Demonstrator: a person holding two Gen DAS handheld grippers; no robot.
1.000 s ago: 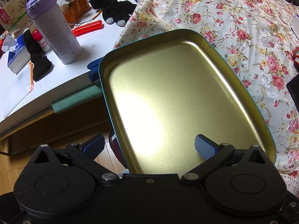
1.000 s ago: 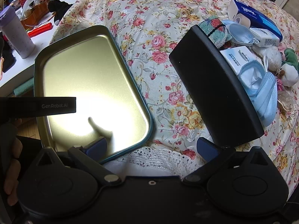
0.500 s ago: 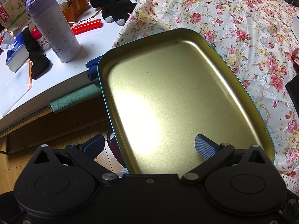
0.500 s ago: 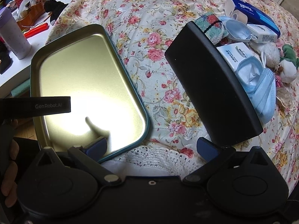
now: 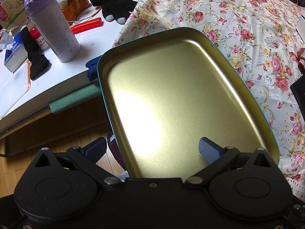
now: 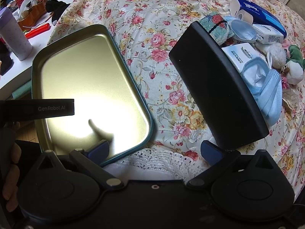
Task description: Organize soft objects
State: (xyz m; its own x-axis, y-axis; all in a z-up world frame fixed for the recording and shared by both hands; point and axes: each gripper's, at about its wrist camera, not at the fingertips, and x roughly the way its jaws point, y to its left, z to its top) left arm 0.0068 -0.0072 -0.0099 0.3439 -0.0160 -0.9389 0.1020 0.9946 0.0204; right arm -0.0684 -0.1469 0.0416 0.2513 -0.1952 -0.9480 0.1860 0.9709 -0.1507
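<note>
A shallow gold tin tray with a teal rim (image 5: 190,99) lies on the flowered cloth (image 5: 247,28); its near end overhangs the table edge. It also shows in the right wrist view (image 6: 91,87). My left gripper (image 5: 152,149) is open and empty over the tray's near end. My right gripper (image 6: 154,150) is open and empty at the table's lace edge, between the tray and a black tray (image 6: 215,87). Beyond the black tray lie blue face masks (image 6: 265,84), a folded patterned towel (image 6: 217,26), a white fluffy toy (image 6: 276,55) and a green-and-white plush (image 6: 295,64).
Tissue packs and a blue box (image 6: 261,13) sit at the far right. On the white side table (image 5: 99,40) stand a lilac bottle (image 5: 51,24), black gloves (image 5: 112,3), a red tool (image 5: 86,25) and a black sock (image 5: 34,57). Wooden floor (image 5: 38,137) lies below.
Both views have shifted slightly; the tray and black tray sit a little further right in frame. Neither gripper has taken hold of anything.
</note>
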